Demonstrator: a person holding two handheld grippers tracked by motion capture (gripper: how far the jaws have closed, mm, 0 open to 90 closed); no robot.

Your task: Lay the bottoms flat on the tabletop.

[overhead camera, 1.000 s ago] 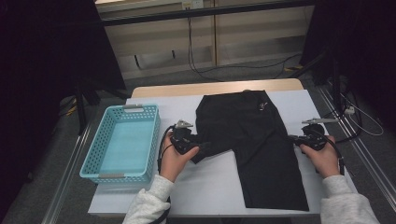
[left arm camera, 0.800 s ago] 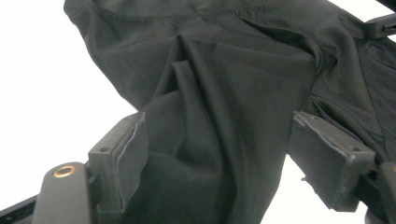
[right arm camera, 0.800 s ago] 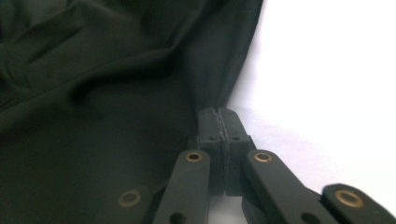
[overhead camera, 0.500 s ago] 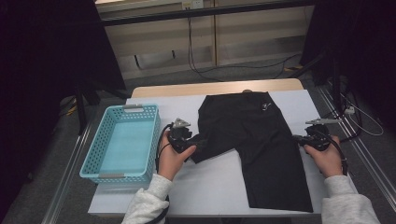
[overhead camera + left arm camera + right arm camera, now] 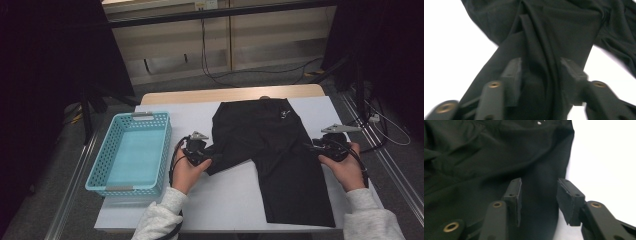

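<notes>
A black garment (image 5: 270, 150) lies spread on the white table (image 5: 230, 200). My left gripper (image 5: 209, 153) is at the garment's short left flap. In the left gripper view a raised fold of the garment (image 5: 541, 37) runs between the jaws of the left gripper (image 5: 541, 72). These jaws have just been closing, and the pads still stand apart. My right gripper (image 5: 309, 147) is at the garment's right edge. Its jaws have just been opening. In the right gripper view, the right gripper (image 5: 539, 192) has flat cloth of the garment (image 5: 486, 152) between and under its jaws, and the pads are clear of it.
A light blue plastic basket (image 5: 142, 116) stands at the table's left, close to my left hand. Bare white table shows in front of the garment's left flap and to the right of its hem. Cables cross the floor behind the table.
Both hands have stayed about where they were, and the garment lies much as before.
</notes>
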